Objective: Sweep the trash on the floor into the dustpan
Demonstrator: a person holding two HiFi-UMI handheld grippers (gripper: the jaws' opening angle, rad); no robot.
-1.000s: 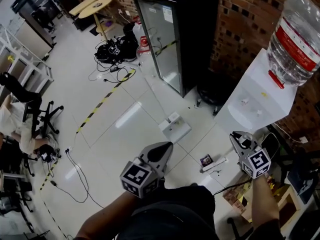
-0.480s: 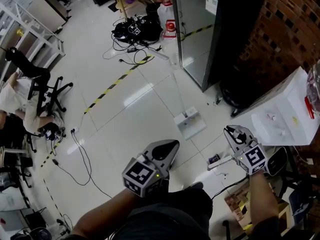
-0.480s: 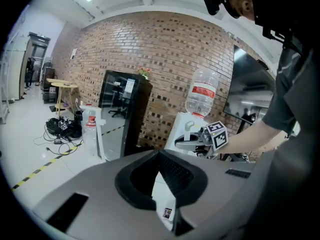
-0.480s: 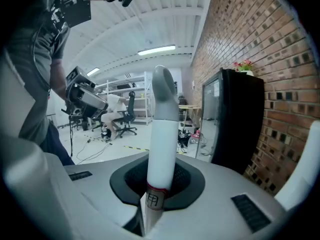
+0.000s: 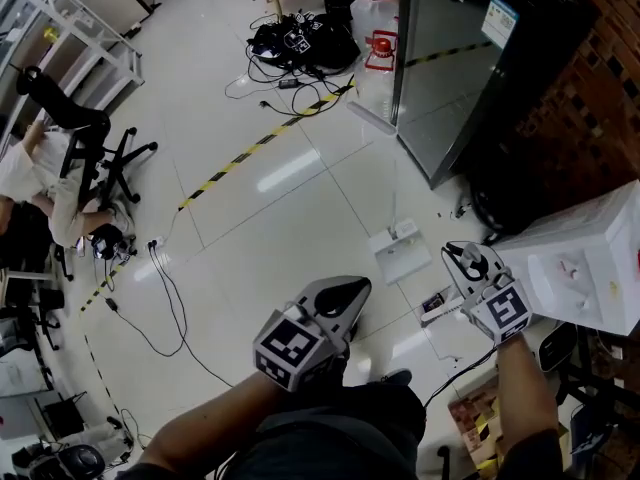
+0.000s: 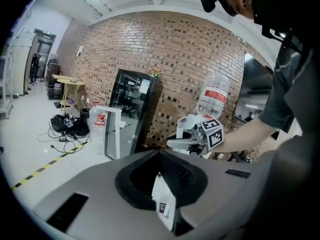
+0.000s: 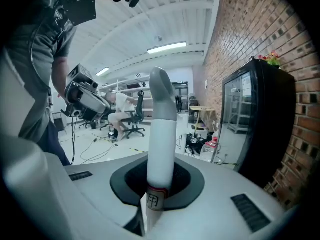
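Down in the head view, looking onto pale glossy floor [image 5: 280, 218], with black fridge [image 5: 470, 78] at upper right and white water dispenser [image 5: 590, 258] at right edge. Seeing white dustpan [image 5: 402, 255] sitting right of centre, with dark trash [image 5: 437, 300] lying on tiles near it, lower right. Holding left gripper [image 5: 347, 290] and right gripper [image 5: 458, 258] forward, low in frame. Left gripper view: pinching thin white stick [image 6: 164, 196] at lower centre. Right gripper view: clenching upright white pole [image 7: 161, 134] at centre.

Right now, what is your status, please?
Left gripper: jaws on thin white piece. Right gripper: jaws on white handle. Dustpan on floor ahead, dark wrapper beside it. Way looks clear.
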